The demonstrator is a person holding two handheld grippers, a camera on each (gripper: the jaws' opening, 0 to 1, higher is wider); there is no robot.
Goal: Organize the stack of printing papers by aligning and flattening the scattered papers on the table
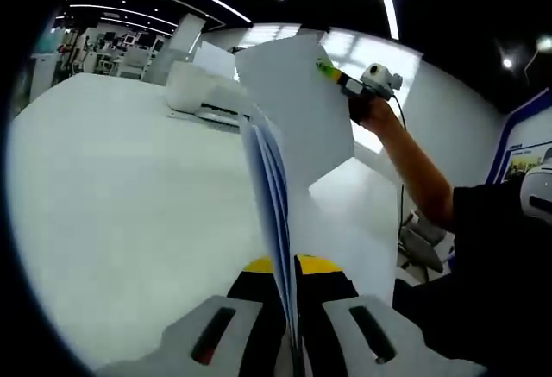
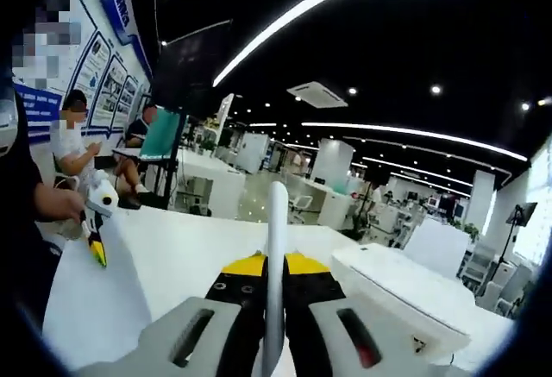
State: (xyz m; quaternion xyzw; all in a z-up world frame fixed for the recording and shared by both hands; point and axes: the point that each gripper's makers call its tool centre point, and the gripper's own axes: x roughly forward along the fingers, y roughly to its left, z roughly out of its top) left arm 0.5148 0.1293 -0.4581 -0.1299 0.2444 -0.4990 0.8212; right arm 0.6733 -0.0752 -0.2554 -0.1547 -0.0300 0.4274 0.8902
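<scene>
Papers: a stack of white printing papers [image 1: 289,127] is lifted off the white table [image 1: 112,187] and held on edge between both tools; in the left gripper view the sheets fan from 6 o'clock up toward 12 o'clock, blue-shaded on their near faces.
Left gripper [image 1: 289,325]: jaws closed on the near edge of the stack at 6 o'clock, the sheets running up between the 2 grey fingers and the yellow pad behind them.
Right gripper [image 2: 274,317]: jaws pinched on a paper edge [image 2: 276,248], which rises as a thin white strip from 6 o'clock toward the centre of the right gripper view.
Other-side sightings: in the left gripper view the right gripper [image 1: 349,84] clamps the far top corner of the stack at 1 o'clock, a person's hand [image 1: 375,111] behind it; in the right gripper view the left gripper [image 2: 97,237] appears at 9 o'clock, held by a hand [image 2: 60,204].
Printer: a white printer [image 1: 203,97] sits on the table at 11 o'clock in the left gripper view, and at 4 o'clock in the right gripper view [image 2: 405,295].
Background: 2 seated people [image 2: 82,148] at 9 o'clock, far from the table.
</scene>
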